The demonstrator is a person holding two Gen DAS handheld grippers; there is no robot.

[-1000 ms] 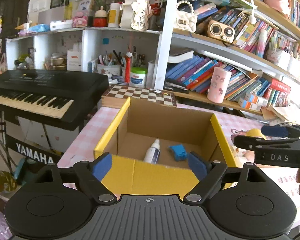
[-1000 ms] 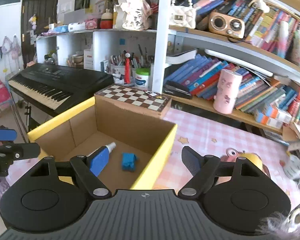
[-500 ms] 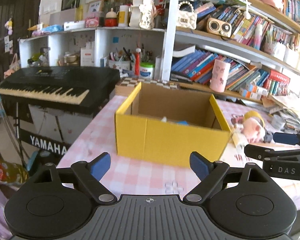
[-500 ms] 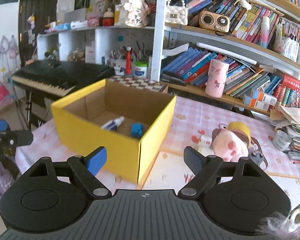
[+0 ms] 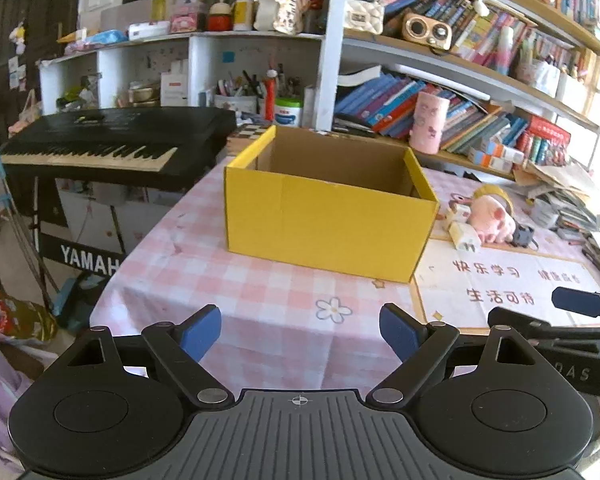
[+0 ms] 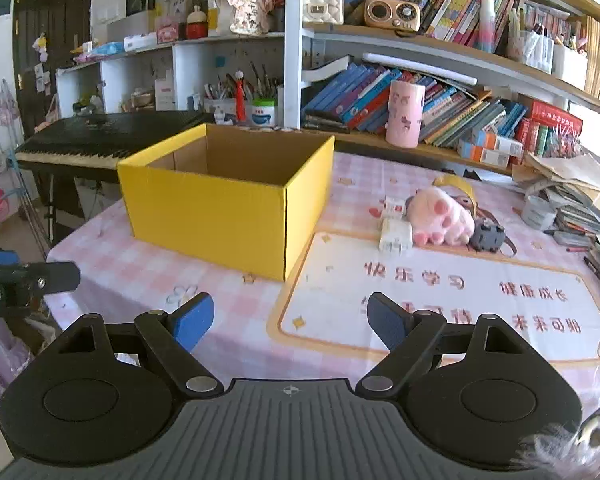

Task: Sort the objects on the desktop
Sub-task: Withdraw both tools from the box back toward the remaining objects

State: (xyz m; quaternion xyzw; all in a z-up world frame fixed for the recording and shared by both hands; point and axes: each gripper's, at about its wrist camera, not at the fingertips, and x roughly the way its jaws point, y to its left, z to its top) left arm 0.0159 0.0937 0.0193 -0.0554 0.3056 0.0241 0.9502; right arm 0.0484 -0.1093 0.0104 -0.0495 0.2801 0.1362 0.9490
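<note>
Both grippers have pulled back from the box since a second ago; then they hung right over its open top with a bottle and blue block visible inside, now the box sits well ahead and its contents are hidden by the front wall.

Left wrist view: left gripper (image 5: 300, 330) jaws spread wide, nothing between the blue pads, hovering over the pink checked tablecloth (image 5: 204, 272). Yellow cardboard box (image 5: 324, 216) at 12 o'clock, well apart from the fingers, top open. Pink plush toy (image 5: 494, 216) at 2 o'clock, just beside the box's right side, with a white charger (image 5: 464, 236) touching it at its left. Printed mat (image 5: 500, 284) at 2 o'clock, its near left corner by the box. Right gripper's finger (image 5: 580, 304) enters at 3 o'clock. Black keyboard (image 5: 112, 140) at 10 o'clock, beyond the table edge.

Right wrist view: right gripper (image 6: 290, 320) jaws also spread wide, empty, above the mat (image 6: 440, 300). Box (image 6: 220, 204) at 11 o'clock, apart from the fingers. Plush (image 6: 440, 216) at 1 o'clock, charger (image 6: 396, 234) against its left, small dark object (image 6: 488, 236) against its right; can't tell what it is. Left gripper tip (image 6: 32, 278) at 9 o'clock.
</note>
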